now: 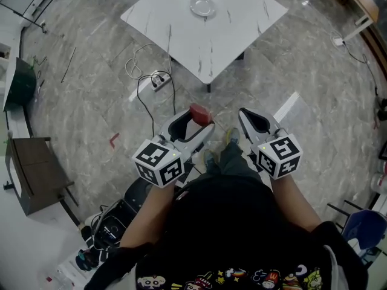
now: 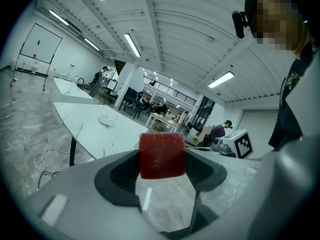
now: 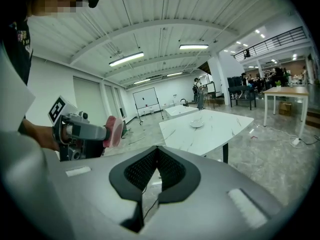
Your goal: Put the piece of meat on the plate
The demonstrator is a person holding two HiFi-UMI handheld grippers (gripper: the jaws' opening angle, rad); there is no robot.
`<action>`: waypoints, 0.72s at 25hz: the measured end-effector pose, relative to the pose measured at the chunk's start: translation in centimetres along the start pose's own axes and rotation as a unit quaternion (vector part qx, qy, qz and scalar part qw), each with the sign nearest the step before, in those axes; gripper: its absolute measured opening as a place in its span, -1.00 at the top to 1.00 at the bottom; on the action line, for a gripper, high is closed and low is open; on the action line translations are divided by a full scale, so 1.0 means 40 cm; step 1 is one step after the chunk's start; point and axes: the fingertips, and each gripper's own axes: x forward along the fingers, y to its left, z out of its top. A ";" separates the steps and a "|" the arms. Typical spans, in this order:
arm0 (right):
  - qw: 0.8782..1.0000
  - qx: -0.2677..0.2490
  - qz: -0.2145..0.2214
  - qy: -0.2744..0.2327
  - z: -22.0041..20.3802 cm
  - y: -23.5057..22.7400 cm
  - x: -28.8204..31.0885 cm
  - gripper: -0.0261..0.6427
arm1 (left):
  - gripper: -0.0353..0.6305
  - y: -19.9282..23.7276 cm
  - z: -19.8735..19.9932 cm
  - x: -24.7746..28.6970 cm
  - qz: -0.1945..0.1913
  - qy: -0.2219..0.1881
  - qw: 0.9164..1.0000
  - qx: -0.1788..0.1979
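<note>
— Meat [image 1: 199,113]?
— Clamped in the left gripper [image 1: 195,124]. The right gripper [image 1: 253,122] is closed on nothing.
— Plate [image 1: 202,6]?
— Straight ahead of the left jaws, on the table [image 1: 242,35], well apart.

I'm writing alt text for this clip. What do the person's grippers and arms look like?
Both the left gripper and right gripper have smooth light-grey shells with black jaw pads. Each carries a white cube printed with black square markers and a small green light. The forearms are bare; the person wears a black top with cartoon prints.
</note>
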 end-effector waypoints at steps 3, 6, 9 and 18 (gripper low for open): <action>1.000 0.003 0.011 0.004 0.008 -0.031 0.022 0.84 | 0.06 0.013 0.013 0.028 0.011 0.001 1.000 -0.003; 1.000 0.005 0.020 0.007 0.020 -0.064 0.044 0.84 | 0.06 0.025 0.028 0.060 0.020 0.001 1.000 -0.006; 1.000 0.006 0.028 0.008 0.035 -0.095 0.065 0.85 | 0.06 0.036 0.044 0.089 0.029 0.001 1.000 -0.007; 0.999 0.010 0.044 0.011 0.068 -0.192 0.106 0.84 | 0.06 0.070 0.085 0.176 0.052 0.000 0.999 -0.008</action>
